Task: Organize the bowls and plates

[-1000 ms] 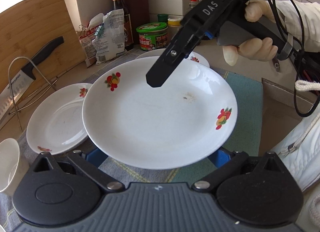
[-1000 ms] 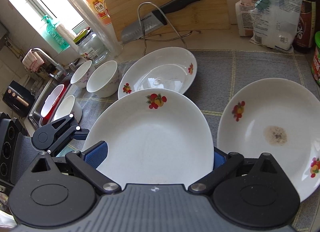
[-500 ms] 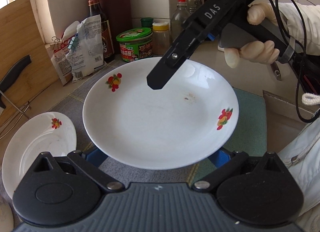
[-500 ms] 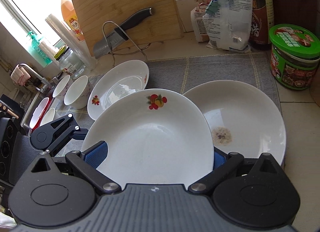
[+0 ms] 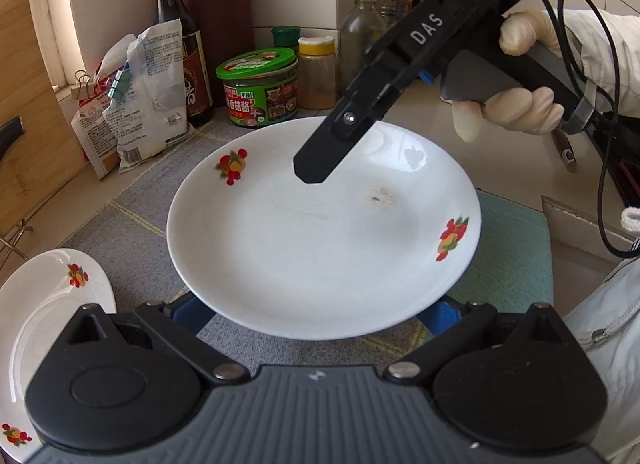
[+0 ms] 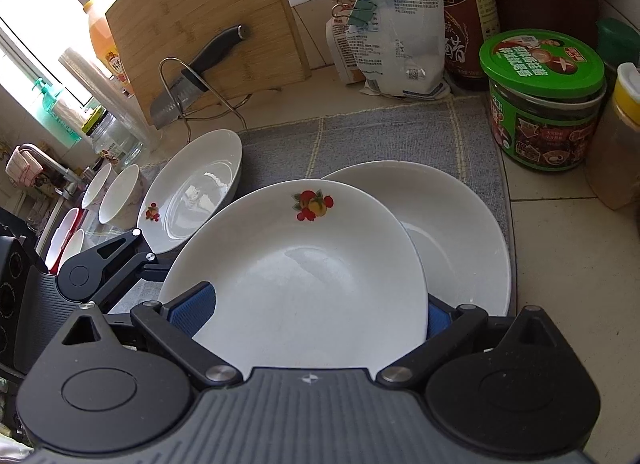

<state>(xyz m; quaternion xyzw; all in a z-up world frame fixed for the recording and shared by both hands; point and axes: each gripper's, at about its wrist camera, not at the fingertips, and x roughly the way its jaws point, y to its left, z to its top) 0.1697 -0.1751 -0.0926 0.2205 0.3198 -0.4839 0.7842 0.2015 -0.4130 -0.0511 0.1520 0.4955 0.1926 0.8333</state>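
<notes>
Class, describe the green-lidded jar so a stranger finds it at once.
Start at the grey mat and look just off its far right corner. Between the dark sauce bottle and the yellow-capped jar stands a squat jar; it alone has a wide green lid.

A green-lidded jar (image 6: 544, 103) stands beside a dark bottle (image 6: 468, 23) and a clipped bag (image 6: 396, 23). A knife (image 6: 196, 75) leans by the wooden board (image 6: 208, 23), maybe on a wire rack.

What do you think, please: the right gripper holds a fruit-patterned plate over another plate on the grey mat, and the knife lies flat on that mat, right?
Not quite. The right wrist view shows the knife propped in the wire rack against the bamboo board, off the grey mat. The right gripper does hold the fruit-patterned plate over another plate.
</notes>
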